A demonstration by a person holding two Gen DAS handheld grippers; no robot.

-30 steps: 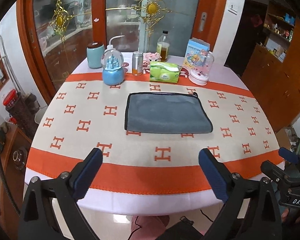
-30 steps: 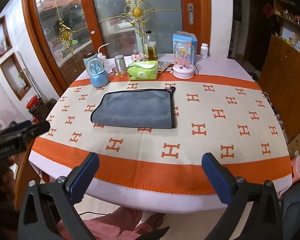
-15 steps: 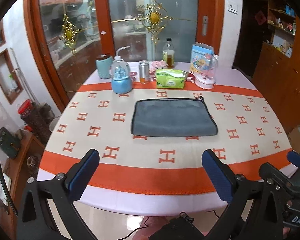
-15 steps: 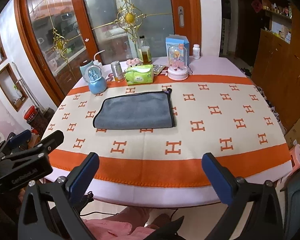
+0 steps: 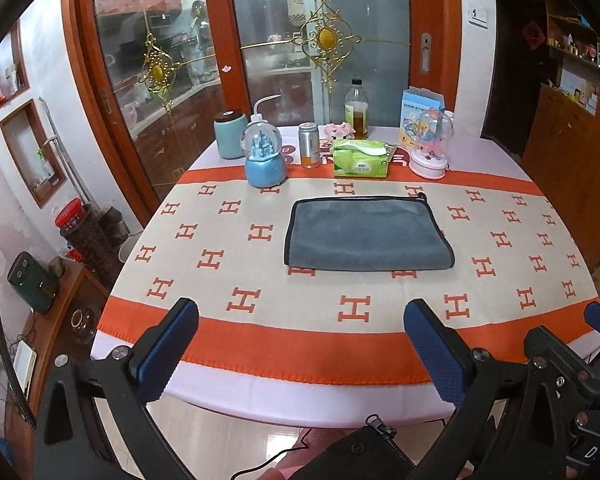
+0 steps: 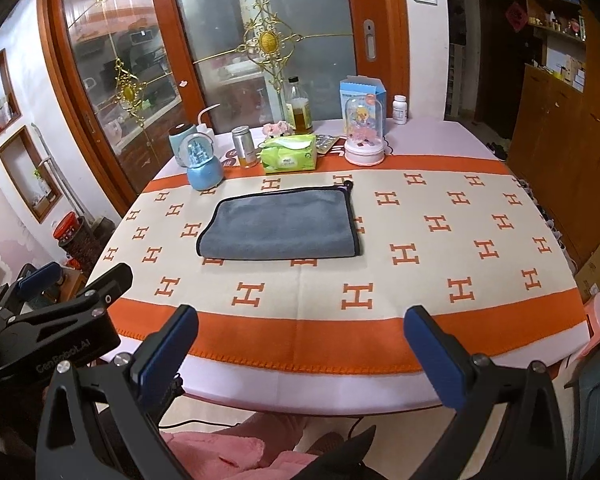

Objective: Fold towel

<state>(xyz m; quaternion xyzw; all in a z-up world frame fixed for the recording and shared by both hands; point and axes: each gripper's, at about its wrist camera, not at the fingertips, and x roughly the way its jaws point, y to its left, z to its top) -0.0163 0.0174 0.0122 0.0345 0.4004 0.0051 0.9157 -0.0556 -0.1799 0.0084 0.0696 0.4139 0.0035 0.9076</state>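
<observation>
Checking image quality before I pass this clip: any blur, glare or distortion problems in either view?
Left wrist view: sharp on the grey towel; strong fisheye bending of the table edge, dark vignette in the corners, floor glare below the table. Right wrist view: equally sharp on the towel, same barrel distortion, soft reflections on the glass door; the dark room at far right is underexposed.

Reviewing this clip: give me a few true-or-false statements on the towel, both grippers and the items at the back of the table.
1. The grey towel lies flat on the tablecloth, touched by neither gripper. True.
2. The left gripper is clamped on the towel. False: its jaws stand wide apart, short of the table's near edge.
3. The right gripper is open. True.
4. The green tissue pack sits on top of the towel. False: it stands behind it, apart.
5. The blue snow globe lies tipped over. False: it stands upright.
</observation>
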